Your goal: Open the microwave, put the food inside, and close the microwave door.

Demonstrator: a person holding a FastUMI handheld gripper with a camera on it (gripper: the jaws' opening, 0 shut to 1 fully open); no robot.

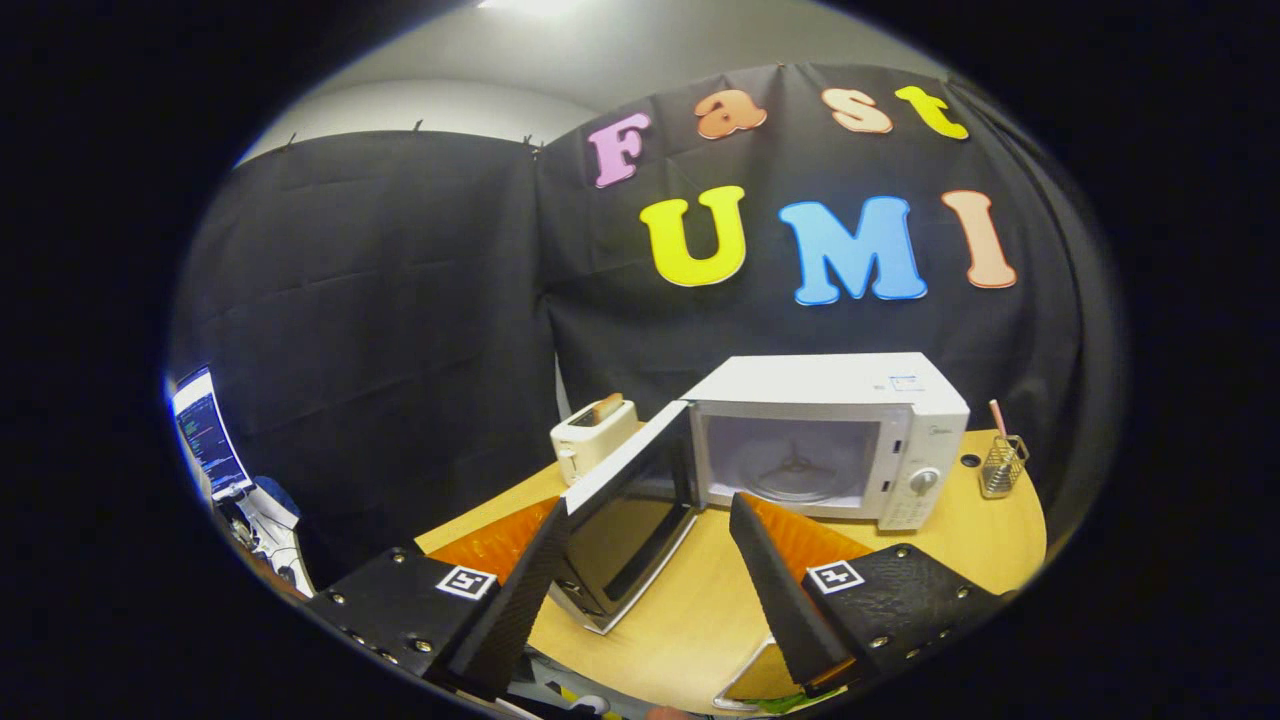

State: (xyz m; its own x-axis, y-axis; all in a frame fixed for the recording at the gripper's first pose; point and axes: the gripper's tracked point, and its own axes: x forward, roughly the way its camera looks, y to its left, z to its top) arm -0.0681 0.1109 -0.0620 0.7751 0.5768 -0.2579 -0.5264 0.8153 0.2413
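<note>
Black cloth walls close off the booth behind a light wooden round-edged table [700,610]; on it stands a white boxy microwave [850,400] with its dark-glass, white-framed door [630,520] swung wide toward the gripper, the lit cavity and the glass turntable [800,480] exposed; the opening step reads as done.

Gripper [650,590]: jaws spread wide apart, holding nothing; the door's free edge sits just ahead of and between the fingers, not touching them as far as I can tell.

Food: a shallow tray or plate with something brown and a bit of green [765,685] lies at the near table edge, under the right-hand finger; mostly hidden, so what it is I cannot say; this is my guess for the food to load.

Step in hand, as I judge it: pick up the food. To do it well: back off from the door first so the fingers do not knock it; drop low over the tray; close on its rim squarely, keeping it level; carry it around the door's edge rather than across it; set it centred on the turntable, clear of the sill, so the door can shut.

Also present: a white toaster [592,440] with bread in its slot, left of the microwave; a wire mesh holder [1002,468] with a pink stick, to the right, well apart from the route.
</note>
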